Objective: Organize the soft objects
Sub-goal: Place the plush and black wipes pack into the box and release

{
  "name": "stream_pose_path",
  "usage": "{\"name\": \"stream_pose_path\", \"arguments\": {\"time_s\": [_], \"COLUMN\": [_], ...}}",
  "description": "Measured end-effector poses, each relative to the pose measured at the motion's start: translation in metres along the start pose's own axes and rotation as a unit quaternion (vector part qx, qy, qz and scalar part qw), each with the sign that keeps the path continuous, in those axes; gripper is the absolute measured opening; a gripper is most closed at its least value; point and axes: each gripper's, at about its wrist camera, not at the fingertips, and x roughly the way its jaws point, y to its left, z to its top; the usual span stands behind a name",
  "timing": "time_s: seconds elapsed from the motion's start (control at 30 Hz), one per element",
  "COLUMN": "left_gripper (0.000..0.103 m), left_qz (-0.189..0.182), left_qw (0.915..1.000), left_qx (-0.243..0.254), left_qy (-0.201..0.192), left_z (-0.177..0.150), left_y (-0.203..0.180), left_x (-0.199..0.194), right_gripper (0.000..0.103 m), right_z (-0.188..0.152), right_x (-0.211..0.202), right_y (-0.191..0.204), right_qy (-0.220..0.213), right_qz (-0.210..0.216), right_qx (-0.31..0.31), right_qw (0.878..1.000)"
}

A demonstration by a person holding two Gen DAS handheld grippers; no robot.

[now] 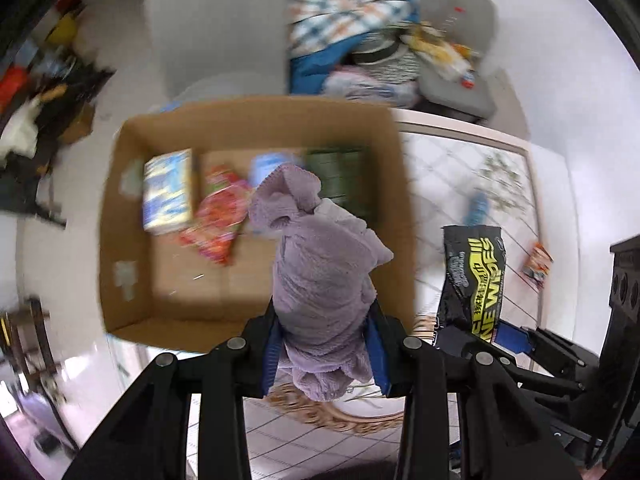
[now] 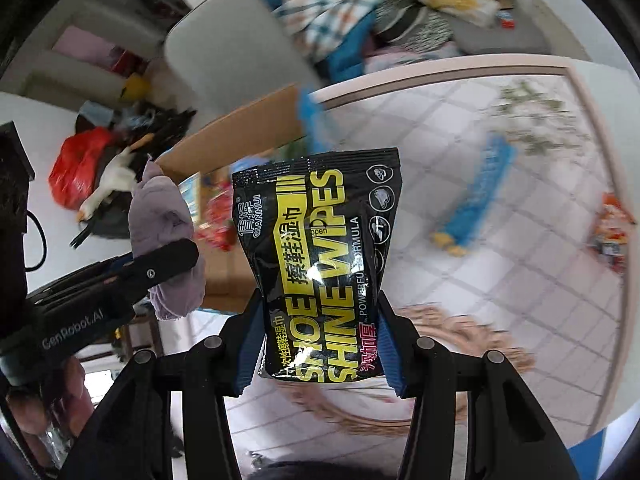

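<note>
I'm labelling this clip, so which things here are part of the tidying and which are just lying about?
Part of the job:
purple cloth in the left gripper
wipes pack in the right gripper
cardboard box
blue packet on the table

Lying about:
grey chair
plaid blanket
red bag

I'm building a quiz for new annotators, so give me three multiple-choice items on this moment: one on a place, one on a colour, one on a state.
1. Where is the lilac towel?
A. flat on the tiled table
B. held above the cardboard box
C. on the grey chair

2. What colour is the big lettering on the wipes pack?
A. yellow
B. red
C. white

3. What is the right gripper doing?
A. hanging open
B. shut on nothing
C. shut on the wipes pack

Key:
1 B: the left gripper grips it over the cardboard box.
2 A: "SHOE SHINE WIPES" is yellow on black.
3 C: both fingers press the pack's sides.
</note>
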Motion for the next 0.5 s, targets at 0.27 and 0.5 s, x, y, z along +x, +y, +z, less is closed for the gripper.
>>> {"name": "stream_pose_path", "arguments": {"time_s": [0.27,0.5], "left_gripper": [0.034,0.036], "left_qz": [-0.005,-0.019], "left_qw": [0.9954,0.9910], "left_qx": [-0.067,-0.081], "left_qy": [0.067,0.105], "left_z": [0.014,0.024], "left_y": [0.087,0.102], "left_x": [0.059,0.094], "right_gripper": [0.053,0.053], "right_z": [0.021,0.032], "right_x": [0.091,0.151], "right_y": [0.059,0.070], "right_qy": [0.049,0.083], "right_qz": [-0.019,-0.059], "right_qx": [0.014,0.026], "right_qw": [0.998,0.994]}}
